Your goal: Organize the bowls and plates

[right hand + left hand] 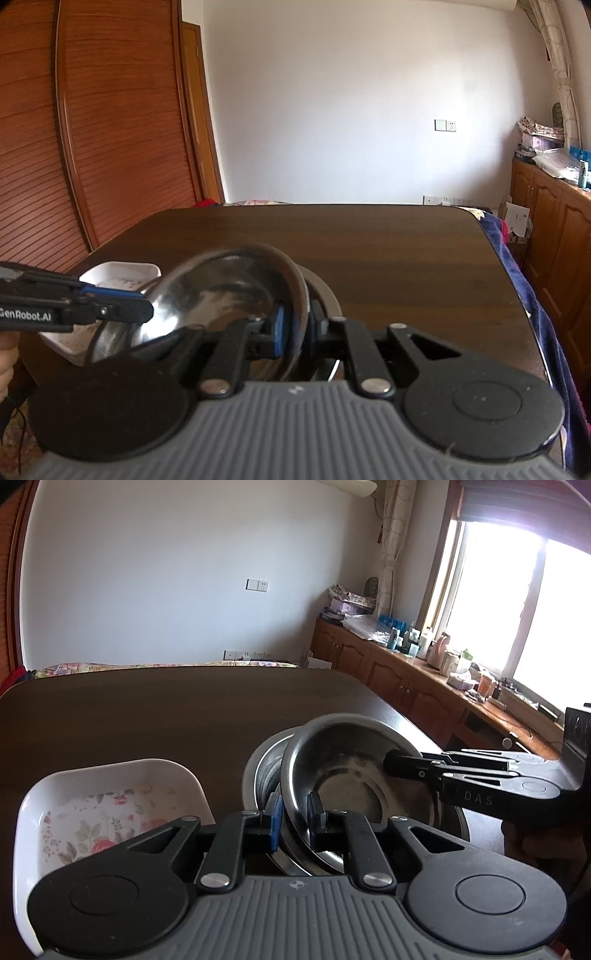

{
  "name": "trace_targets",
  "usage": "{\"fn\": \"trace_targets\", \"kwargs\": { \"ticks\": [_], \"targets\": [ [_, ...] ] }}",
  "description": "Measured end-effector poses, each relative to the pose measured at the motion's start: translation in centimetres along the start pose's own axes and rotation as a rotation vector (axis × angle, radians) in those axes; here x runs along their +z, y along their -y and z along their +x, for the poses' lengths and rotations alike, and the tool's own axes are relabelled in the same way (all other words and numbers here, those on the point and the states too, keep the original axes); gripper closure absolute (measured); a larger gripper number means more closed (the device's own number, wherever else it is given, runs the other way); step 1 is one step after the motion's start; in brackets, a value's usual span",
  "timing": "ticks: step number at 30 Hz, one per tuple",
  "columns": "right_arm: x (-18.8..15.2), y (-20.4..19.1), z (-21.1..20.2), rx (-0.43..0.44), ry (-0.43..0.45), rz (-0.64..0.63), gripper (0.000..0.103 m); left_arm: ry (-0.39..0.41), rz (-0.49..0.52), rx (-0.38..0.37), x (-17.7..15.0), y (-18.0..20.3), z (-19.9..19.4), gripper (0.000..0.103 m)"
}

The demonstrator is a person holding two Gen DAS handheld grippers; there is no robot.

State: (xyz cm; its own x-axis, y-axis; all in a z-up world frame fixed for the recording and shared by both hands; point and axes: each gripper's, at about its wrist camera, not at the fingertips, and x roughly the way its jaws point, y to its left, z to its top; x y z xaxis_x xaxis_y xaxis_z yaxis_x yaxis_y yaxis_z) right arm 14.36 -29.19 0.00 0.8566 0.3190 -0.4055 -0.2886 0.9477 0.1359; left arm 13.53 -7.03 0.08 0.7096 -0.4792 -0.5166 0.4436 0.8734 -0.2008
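Both grippers pinch the steel bowl's [343, 775] rim, left gripper [295, 821] near side, right gripper [295, 332] opposite. I'm holding it tilted over the lower bowl [264, 771]; nesting unfinished, floral dish [107, 805] untouched beside.

We see far half of dark wood-grain worktop [166, 709] bare, open passage. Near edge crowded: white floral rectangular ceramic dish [110, 805] just beside tilted stainless-steel bowls [351, 768], narrow gap between.
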Motion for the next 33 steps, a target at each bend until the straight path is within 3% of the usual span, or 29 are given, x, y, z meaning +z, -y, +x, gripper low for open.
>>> {"fn": "trace_targets", "kwargs": {
  "ticks": [4,9,14,17,20,25,27,33],
  "targets": [
    [0.1,-0.7,-0.5,0.010,0.039,-0.033,0.061,0.024,-0.003,0.005,-0.2,-0.6,-0.8,0.062],
    [0.3,-1.5,-1.4,-0.005,0.080,-0.069,0.057,0.069,-0.022,0.008,-0.4,-0.8,-2.0,0.054],
    [-0.6,-1.0,-2.6,-0.034,0.149,-0.042,0.053,0.162,-0.024,0.041,-1.6,-0.7,-3.7,0.026],
    [-1.4,-0.7,-3.1,-0.053,0.181,-0.019,0.048,0.193,-0.009,0.064,-2.3,-0.5,-4.1,0.023],
    [-2.1,-0.8,-3.3,-0.074,0.201,-0.024,0.037,0.211,0.012,0.104,-3.1,-0.4,-4.4,0.019],
    [-2.8,-1.1,-2.7,-0.085,0.195,-0.033,0.030,0.230,0.033,0.140,-4.1,-0.2,-4.6,0.010],
    [-3.0,-1.2,-2.5,-0.088,0.202,-0.030,0.022,0.231,0.035,0.145,-4.2,-0.2,-4.5,0.008],
    [-3.3,-0.9,-2.1,-0.085,0.203,-0.007,0.015,0.238,0.066,0.144,-4.6,0.3,-4.2,0.004]
  ]
}}
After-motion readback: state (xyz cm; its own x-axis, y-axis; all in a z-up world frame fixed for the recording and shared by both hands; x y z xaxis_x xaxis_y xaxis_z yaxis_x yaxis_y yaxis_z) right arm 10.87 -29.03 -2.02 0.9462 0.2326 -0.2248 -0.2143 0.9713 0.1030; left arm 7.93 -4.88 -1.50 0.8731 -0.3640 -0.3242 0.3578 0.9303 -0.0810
